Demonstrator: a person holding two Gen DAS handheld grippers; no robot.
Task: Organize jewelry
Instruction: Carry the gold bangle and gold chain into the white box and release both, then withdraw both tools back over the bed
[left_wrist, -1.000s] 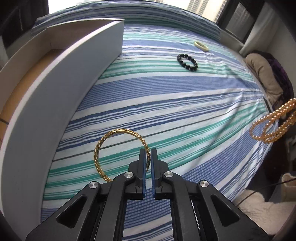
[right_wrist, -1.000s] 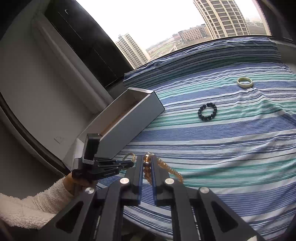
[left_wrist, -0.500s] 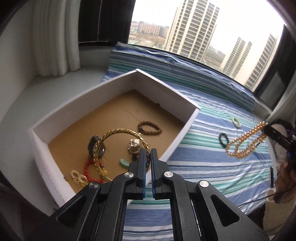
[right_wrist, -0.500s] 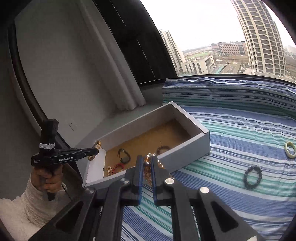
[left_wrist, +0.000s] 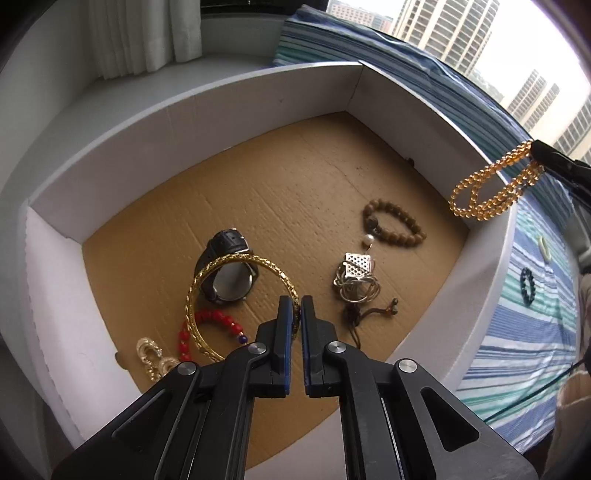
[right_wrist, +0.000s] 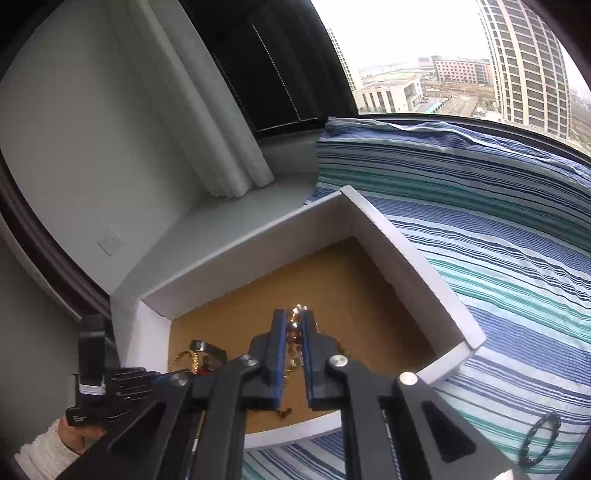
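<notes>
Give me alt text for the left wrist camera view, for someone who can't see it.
The left gripper, shut on a gold bangle, holds it over an open white box containing a watch, red bead bracelet and brown bead bracelet. At right, an amber bead strand hangs from the right gripper.

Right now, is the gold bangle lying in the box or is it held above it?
Held above. The left gripper's fingers are shut on the gold bangle, which hangs over the watch inside the white box.

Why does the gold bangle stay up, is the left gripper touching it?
Touching. The left wrist view shows the left gripper pinching the gold bangle.
</notes>
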